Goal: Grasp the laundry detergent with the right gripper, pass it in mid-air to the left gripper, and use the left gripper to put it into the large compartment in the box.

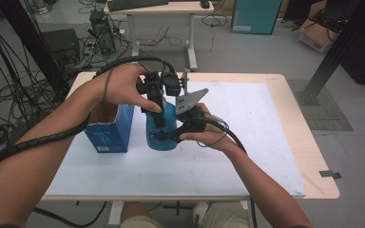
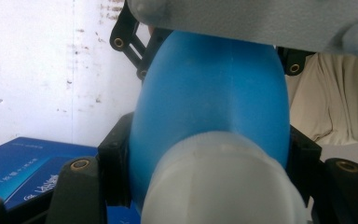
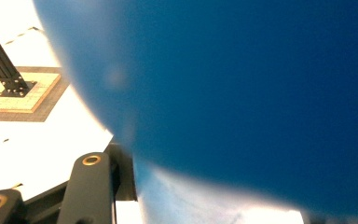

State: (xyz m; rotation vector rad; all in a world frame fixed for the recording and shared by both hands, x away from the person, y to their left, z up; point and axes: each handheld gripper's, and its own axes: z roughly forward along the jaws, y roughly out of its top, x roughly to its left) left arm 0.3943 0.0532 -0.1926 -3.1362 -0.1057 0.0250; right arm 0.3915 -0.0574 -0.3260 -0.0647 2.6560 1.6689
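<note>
A blue bottle (image 1: 170, 115) with a white cap (image 2: 223, 182) stands upright on the white mat (image 1: 252, 147) near the table's middle. My left gripper (image 1: 158, 118) comes down from above, and its black fingers (image 2: 114, 170) press both sides of the bottle just below the cap. My right gripper (image 1: 164, 136) reaches in from the right, shut on the bottle's lower body. In the right gripper view the blue bottle (image 3: 242, 93) looms very close beside one black finger (image 3: 89, 186). In the left gripper view the bottle (image 2: 209, 93) is flanked farther off by the right gripper's black links.
An open blue carton (image 1: 109, 129) stands just left of the bottle, and its edge (image 2: 28, 163) sits close to my left jaw. The wooden table (image 1: 294, 118) extends to the right. A black frame post (image 3: 2, 65) stands on the floor beyond.
</note>
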